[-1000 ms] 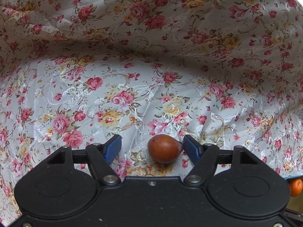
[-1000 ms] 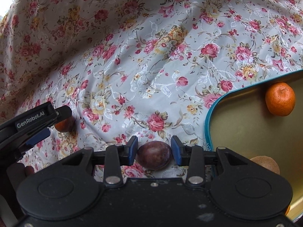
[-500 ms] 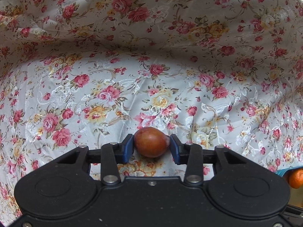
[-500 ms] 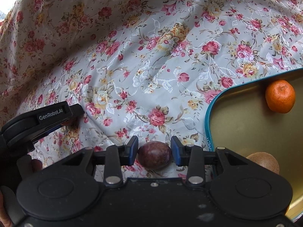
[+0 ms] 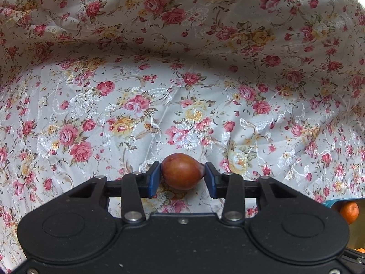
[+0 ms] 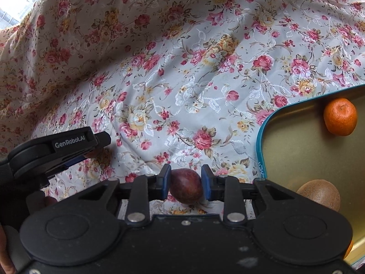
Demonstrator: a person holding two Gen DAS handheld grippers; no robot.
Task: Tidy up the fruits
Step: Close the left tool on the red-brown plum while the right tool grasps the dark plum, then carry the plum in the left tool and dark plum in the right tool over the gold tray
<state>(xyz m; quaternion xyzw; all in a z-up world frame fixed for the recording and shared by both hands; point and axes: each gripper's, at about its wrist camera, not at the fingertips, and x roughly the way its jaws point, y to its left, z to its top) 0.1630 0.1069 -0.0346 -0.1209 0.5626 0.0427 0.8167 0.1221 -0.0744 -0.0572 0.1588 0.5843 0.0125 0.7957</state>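
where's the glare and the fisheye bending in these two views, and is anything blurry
Right wrist view: blown-out white window patch top left, soft sheen on the gold teal-rimmed tray. Left wrist view: even light, upper flowered white tablecloth in shadow. Both views bow the cloth towards dark rounded corners; no blur, the fruit stays sharp.

**Legible Markings**

We find one readable marking. In the right wrist view, the left gripper [image 6: 91,154] carries the white lettering "GenRobot.AI" on the side of its black body, at the left of the frame. We also note small dark print on the teal rim of the tray [image 6: 262,170], running along the rim; it is too small for us to read. In the left wrist view we find no text, number or sign.
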